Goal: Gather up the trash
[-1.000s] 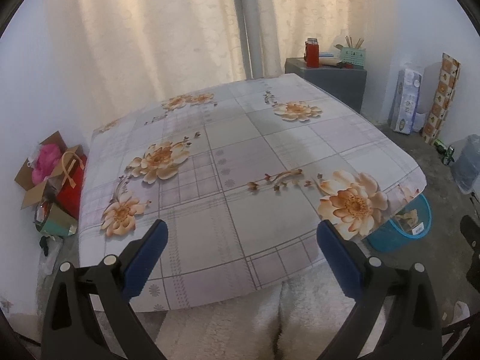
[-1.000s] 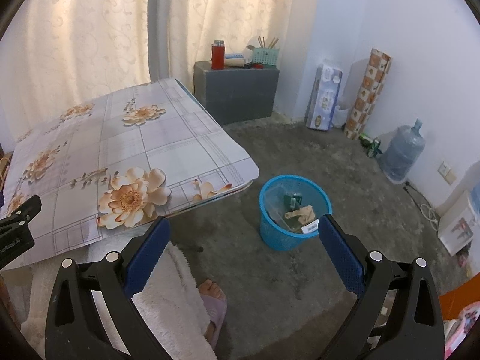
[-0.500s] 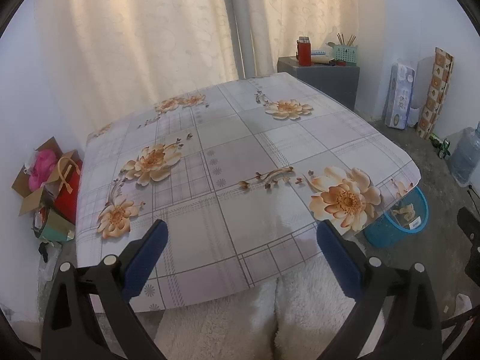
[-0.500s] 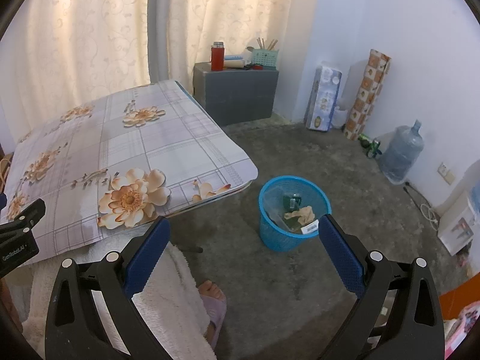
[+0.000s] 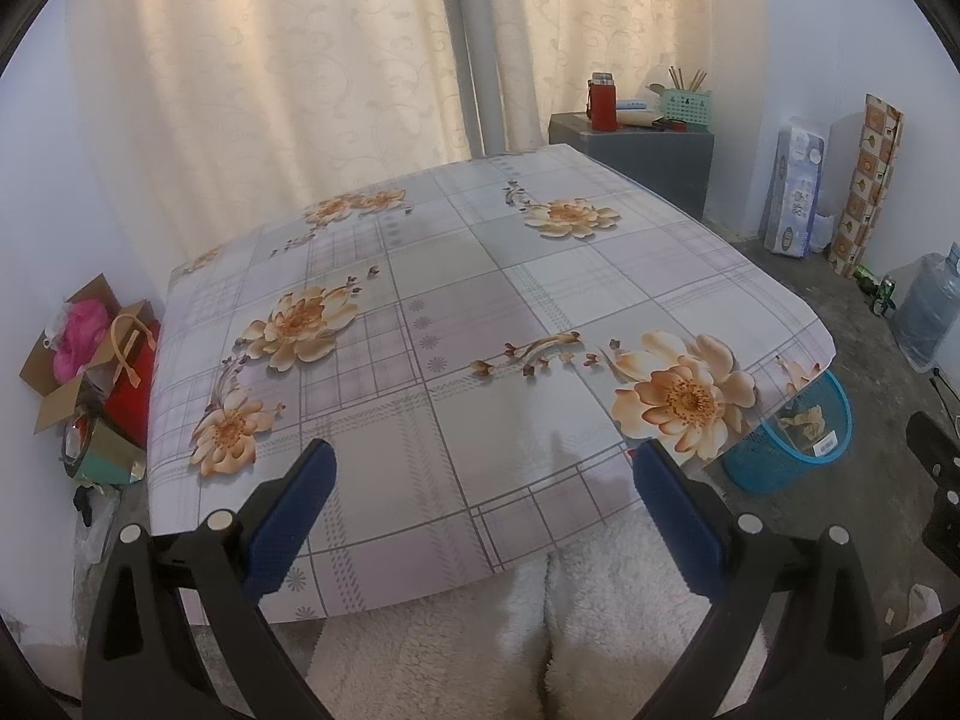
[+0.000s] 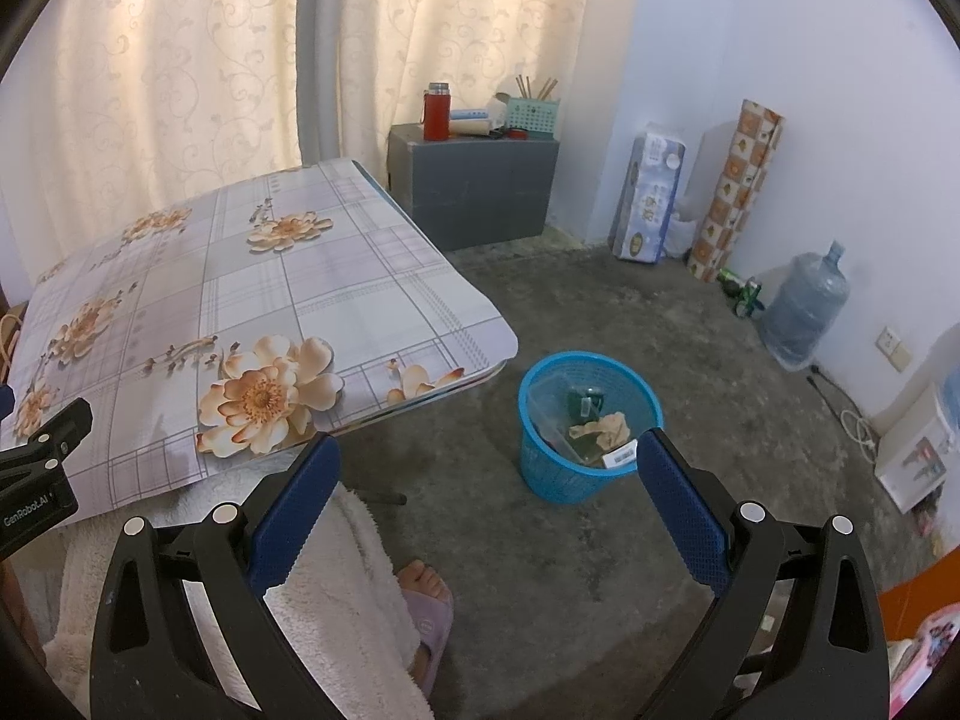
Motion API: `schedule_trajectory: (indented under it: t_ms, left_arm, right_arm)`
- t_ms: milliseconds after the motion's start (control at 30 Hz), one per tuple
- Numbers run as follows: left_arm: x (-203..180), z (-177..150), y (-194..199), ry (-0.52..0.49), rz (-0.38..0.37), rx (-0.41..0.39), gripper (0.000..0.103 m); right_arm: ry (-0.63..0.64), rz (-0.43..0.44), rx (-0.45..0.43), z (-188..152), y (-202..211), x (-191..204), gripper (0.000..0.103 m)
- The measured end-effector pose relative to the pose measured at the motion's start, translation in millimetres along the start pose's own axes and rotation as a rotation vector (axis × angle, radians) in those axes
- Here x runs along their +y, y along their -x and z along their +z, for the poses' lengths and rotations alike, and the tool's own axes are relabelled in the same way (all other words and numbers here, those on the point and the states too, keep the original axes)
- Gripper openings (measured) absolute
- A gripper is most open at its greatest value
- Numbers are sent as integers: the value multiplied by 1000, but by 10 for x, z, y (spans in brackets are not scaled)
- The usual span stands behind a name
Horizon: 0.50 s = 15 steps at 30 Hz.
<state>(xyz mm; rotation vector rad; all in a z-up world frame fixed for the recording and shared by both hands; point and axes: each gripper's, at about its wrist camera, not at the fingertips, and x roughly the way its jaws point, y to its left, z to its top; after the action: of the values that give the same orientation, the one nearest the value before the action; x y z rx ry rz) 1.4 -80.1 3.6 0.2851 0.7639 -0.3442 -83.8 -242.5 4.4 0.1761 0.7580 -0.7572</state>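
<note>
Right wrist view: right hand-held gripper wide, empty; blue basket beside table corner; left hand-held gripper wide.

A lived-in home room: cream patterned curtains across the top, a floral-clothed desk at centre, a blue water jug at right.

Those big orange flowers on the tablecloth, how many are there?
5, maybe more hidden: near right corner, near left edge, left middle, far middle, far right.
</note>
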Motion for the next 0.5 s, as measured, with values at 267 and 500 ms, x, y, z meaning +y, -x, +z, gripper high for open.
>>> schedule_trajectory:
  t_ms: [267,500]
  left_arm:
    - [3,0,-5,3,0,3,97]
    - [-3,-10,-3,4,-1,5,97]
  right_arm:
    - [0,0,1,1,2,11,95]
    - [-2,0,3,-1,1,22,95]
